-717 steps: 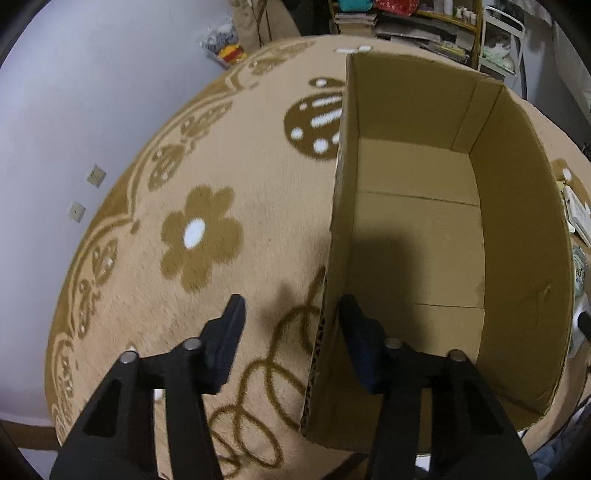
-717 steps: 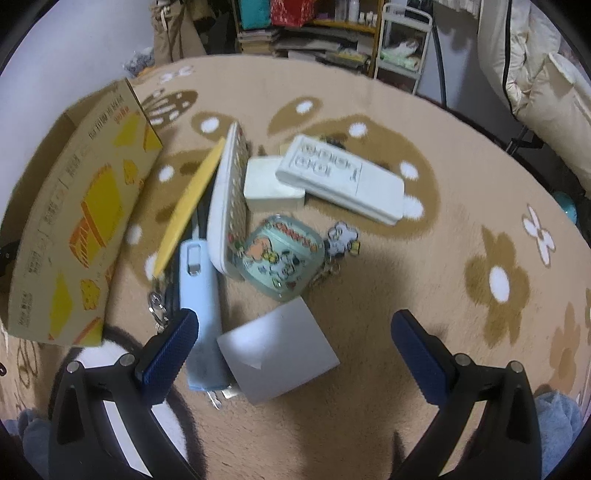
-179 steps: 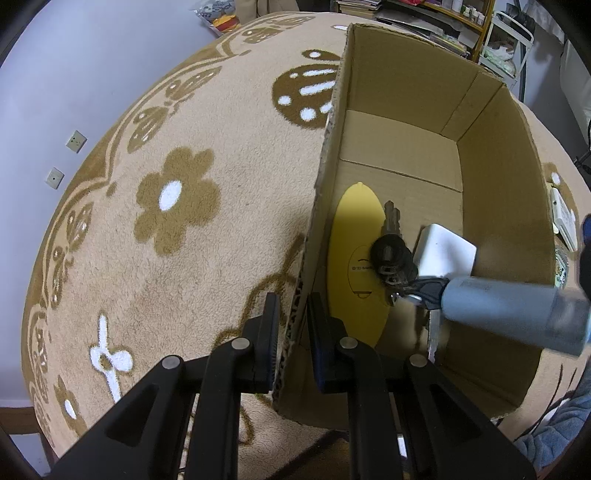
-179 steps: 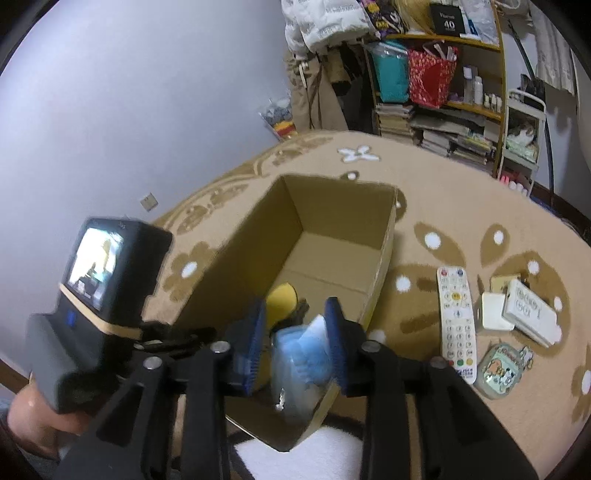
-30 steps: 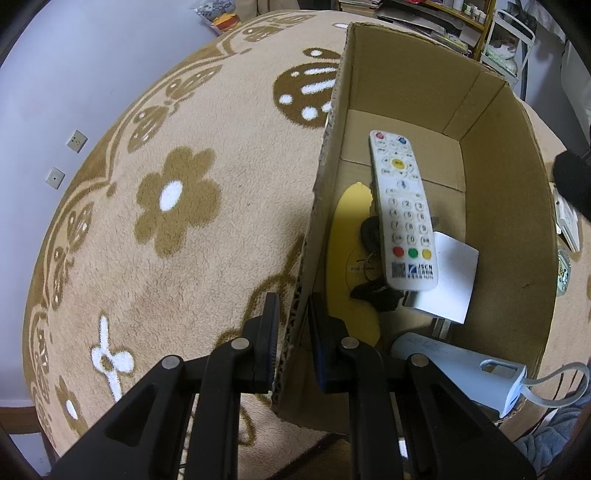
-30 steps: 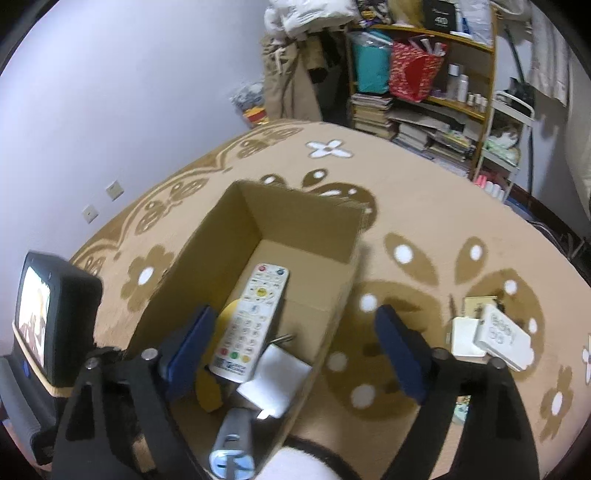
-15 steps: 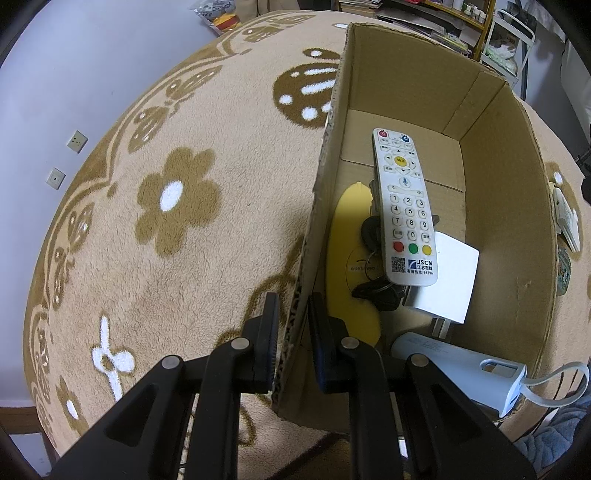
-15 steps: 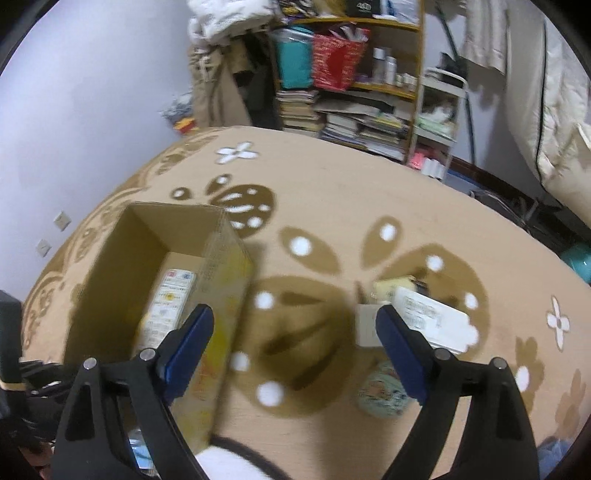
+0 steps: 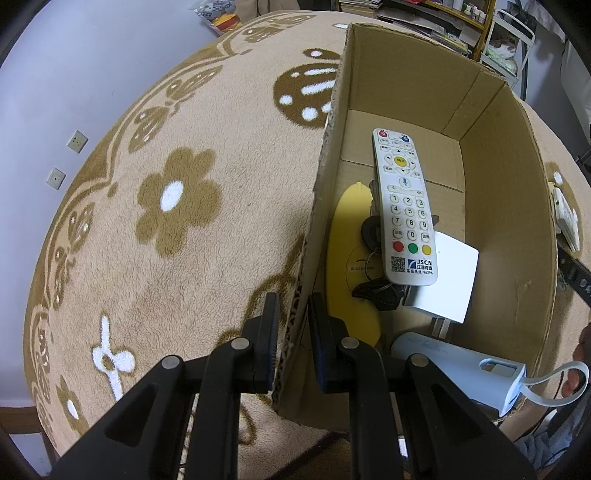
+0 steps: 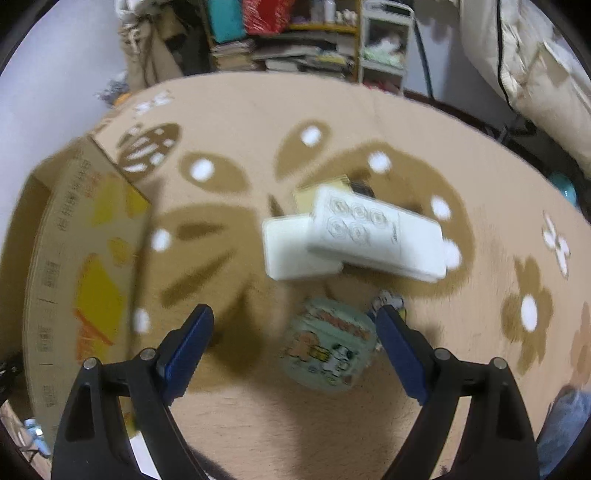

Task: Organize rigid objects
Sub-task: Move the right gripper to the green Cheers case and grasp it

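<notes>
My left gripper (image 9: 293, 306) is shut on the near left wall of the cardboard box (image 9: 517, 206). Inside the box lie a white remote (image 9: 404, 208), a yellow flat piece (image 9: 349, 266), black keys (image 9: 376, 291), a white square block (image 9: 448, 280) and a pale blue device (image 9: 458, 369). My right gripper (image 10: 295, 325) hangs open above the carpet, with a round mint-green tin (image 10: 328, 350) between and just below its fingers, untouched. Beyond it lie a white flat box (image 10: 295, 249) and a white panel with round markings (image 10: 380, 234) on top of it. The box's printed outer side (image 10: 74, 273) is at the left.
A tan carpet (image 9: 177, 195) with brown flower patterns covers the floor. A small keychain charm (image 10: 388, 299) lies by the tin. Shelves with books and bags (image 10: 280, 33) stand at the back, bedding (image 10: 535, 74) at the right. A hand (image 9: 581, 343) shows at the box's right edge.
The right gripper has swung away from above the box and sunk towards the loose items on the carpet; the tin now lies between its fingers. The left gripper has stayed clamped on the box wall.
</notes>
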Tool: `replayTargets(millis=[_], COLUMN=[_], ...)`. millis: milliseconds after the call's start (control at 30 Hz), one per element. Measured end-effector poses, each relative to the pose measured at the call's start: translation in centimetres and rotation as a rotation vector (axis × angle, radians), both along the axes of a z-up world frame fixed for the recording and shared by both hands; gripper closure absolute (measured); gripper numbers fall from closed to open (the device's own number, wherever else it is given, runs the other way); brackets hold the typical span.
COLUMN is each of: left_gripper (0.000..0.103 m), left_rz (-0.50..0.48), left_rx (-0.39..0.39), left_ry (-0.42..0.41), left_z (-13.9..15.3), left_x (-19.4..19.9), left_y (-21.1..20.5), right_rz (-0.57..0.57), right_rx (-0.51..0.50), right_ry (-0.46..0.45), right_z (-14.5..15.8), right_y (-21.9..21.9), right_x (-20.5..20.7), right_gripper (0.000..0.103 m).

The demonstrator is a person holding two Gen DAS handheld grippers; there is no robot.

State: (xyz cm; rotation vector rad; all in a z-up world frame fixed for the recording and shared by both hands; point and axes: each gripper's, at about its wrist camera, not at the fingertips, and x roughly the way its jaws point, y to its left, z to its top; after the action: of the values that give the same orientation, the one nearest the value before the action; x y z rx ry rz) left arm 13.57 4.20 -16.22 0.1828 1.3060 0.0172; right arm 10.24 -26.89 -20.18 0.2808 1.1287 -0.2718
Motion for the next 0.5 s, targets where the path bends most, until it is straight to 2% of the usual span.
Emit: replayTargets(millis=[133,167,267,500], left_gripper=[0.087,0.087,0.087,0.087], left_rz=[-0.002,-0.003,-0.003,-0.003], left_rx=[0.004,0.005,0.007,0.008], left_ry=[0.000,0.000,0.000,-0.002], left_z=[0.0,0.0,0.0,0.1], left_x=[-0.1,-0.1,-0.1,-0.1], left_y=[-0.1,-0.1,-0.2,-0.2], right_rz=[-0.006,-0.008,-0.025,0.008], right_rx=[-0.016,-0.024,-0.083,-0.108], right_ry=[0.043,0.049,0.087,0.109], right_z=[-1.7,-1.9,-2.3,-1.8], right_y=[-0.2,-0.2,-0.3,0.3], right_x=[-0.2,-0.2,-0.3,-0.4], right_gripper=[0.009,0.013,0.033,0.035])
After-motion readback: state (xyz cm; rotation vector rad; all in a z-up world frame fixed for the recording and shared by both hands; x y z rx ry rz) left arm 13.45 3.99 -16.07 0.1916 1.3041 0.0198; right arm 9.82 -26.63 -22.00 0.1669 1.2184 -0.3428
